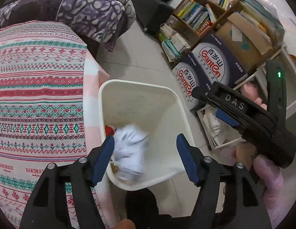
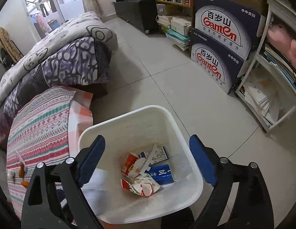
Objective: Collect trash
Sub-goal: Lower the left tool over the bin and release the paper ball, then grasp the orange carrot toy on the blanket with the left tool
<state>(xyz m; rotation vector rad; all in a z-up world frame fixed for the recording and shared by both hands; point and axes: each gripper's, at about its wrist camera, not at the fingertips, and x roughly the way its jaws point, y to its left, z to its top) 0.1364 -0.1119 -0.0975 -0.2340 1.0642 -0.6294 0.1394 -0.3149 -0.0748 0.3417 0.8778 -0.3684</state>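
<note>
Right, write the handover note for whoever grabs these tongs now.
Left tongs: open over the white bin, a blurred white paper wad between the fingers, apparently dropping in.
Right tongs: open, empty, above the same bin.
Done: red-and-white wrappers and a blue carton lie inside.
Left: small orange scraps on the striped cloth.
</note>
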